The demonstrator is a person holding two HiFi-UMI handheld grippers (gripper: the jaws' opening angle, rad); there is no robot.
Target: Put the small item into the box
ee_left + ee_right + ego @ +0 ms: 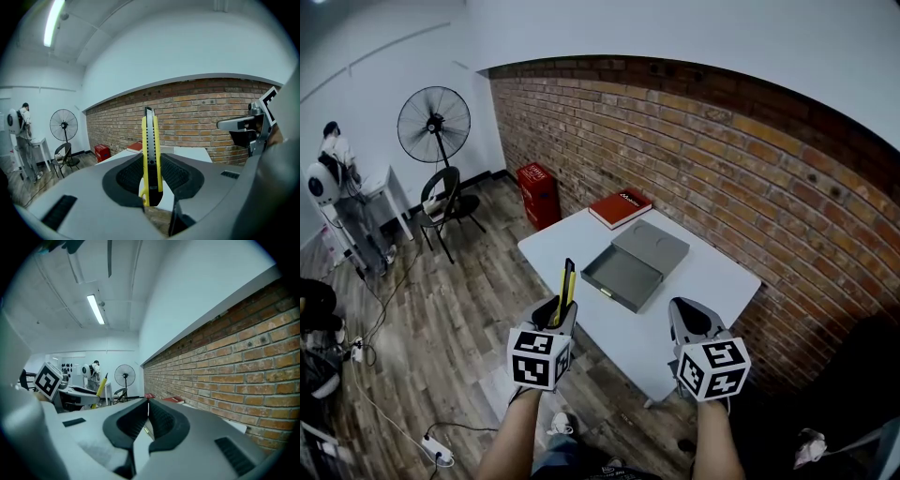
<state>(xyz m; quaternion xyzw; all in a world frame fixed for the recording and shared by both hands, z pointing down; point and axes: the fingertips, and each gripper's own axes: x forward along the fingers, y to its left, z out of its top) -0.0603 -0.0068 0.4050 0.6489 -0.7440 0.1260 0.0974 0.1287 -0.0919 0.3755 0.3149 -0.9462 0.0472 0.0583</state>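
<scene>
My left gripper (560, 312) is shut on a yellow and black utility knife (566, 288), which stands up between its jaws (151, 154). It hangs in the air off the near left edge of the white table (712, 272). An open grey box (625, 277) lies on the table, its lid (651, 247) folded back toward the brick wall. My right gripper (691, 317) is shut and holds nothing, level with the left one over the table's near edge. In the right gripper view its pads (161, 420) meet at the tips.
A red book (620, 207) lies at the table's far corner. A red case (538, 194) stands against the brick wall. A standing fan (435, 124) and a black chair (445, 206) are on the wooden floor at the left. A person (334, 148) stands at far left. Cables and a power strip (436, 451) lie on the floor.
</scene>
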